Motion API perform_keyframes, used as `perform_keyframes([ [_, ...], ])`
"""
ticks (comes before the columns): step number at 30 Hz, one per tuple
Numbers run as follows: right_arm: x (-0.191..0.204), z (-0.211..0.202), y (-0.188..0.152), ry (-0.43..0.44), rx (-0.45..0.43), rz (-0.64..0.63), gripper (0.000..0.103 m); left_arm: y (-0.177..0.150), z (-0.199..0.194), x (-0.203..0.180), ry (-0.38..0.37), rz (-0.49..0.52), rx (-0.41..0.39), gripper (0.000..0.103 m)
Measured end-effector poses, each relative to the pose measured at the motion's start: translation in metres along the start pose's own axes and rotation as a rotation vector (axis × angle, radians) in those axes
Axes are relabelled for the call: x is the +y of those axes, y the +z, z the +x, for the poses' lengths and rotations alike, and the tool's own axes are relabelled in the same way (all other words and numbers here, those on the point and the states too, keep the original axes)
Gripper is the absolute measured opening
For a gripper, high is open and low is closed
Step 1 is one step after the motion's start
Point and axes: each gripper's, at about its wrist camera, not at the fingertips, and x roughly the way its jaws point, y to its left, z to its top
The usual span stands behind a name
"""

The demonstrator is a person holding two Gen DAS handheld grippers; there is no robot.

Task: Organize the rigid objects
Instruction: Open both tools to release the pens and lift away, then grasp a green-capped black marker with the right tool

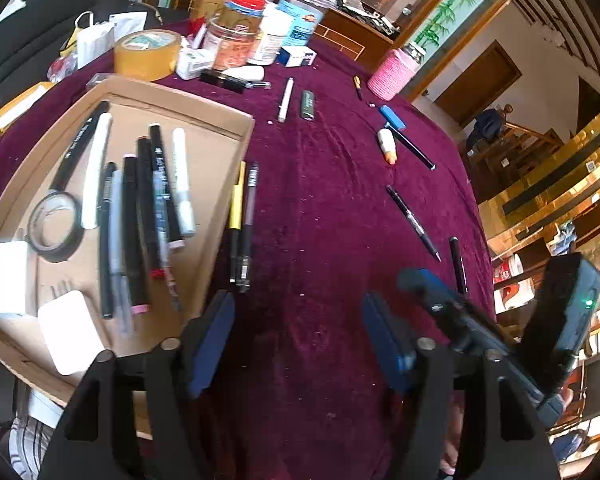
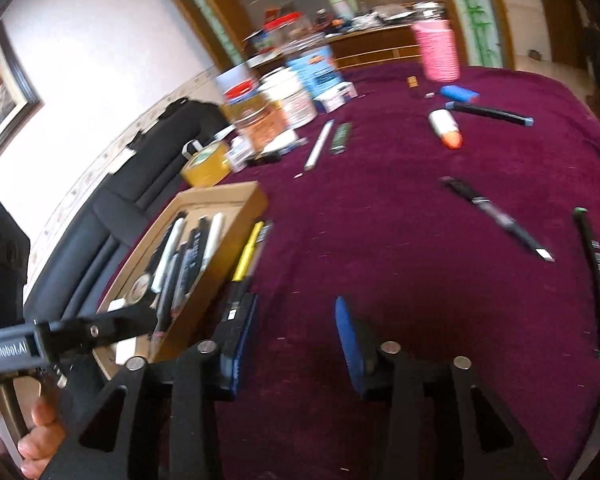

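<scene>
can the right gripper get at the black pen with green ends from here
Probably yes: the right gripper stands open and empty, and the black pen with green ends lies alone on bare cloth to its right, nothing between.

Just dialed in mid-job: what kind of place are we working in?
Probably a home living or dining room: a table under a maroon cloth, food jars crowded at its far end, and a wooden staircase beyond.

Maroon tablecloth (image 1: 320, 200), perhaps velvet

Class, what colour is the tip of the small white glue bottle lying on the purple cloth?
Orange; the glue bottle shows it best in the right wrist view.
</scene>
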Motion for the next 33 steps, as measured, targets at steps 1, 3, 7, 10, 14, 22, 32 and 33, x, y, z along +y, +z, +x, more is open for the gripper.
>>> perform_keyframes([
  [1,-0.004,-0.005,0.0,-0.013,-0.012,0.008,0.054,-0.001,0.003,-0.006,0.008,0.008,-0.002,0.07],
  [3,-0.015,-0.014,0.001,-0.031,-0.031,0.025,0.06,-0.002,0.008,-0.017,0.027,0.031,-0.002,0.071],
  [7,-0.044,-0.028,0.007,-0.082,-0.048,0.053,0.064,-0.002,0.014,-0.036,0.058,0.073,-0.013,0.071],
  [10,-0.071,-0.036,0.013,-0.136,-0.047,0.063,0.064,-0.002,0.018,-0.051,0.077,0.102,-0.025,0.071],
  [14,-0.11,-0.043,0.027,-0.161,-0.053,0.098,0.064,-0.003,0.026,-0.068,0.092,0.131,-0.028,0.071],
  [22,-0.146,-0.045,0.031,-0.206,-0.073,0.151,0.064,-0.003,0.041,-0.092,0.118,0.175,-0.025,0.071],
  [32,-0.179,-0.048,0.031,-0.411,-0.069,0.233,0.064,0.004,0.076,-0.12,0.084,0.205,0.048,0.071],
  [33,-0.184,-0.049,0.031,-0.415,-0.067,0.249,0.063,0.006,0.082,-0.122,0.078,0.196,0.063,0.071],
])
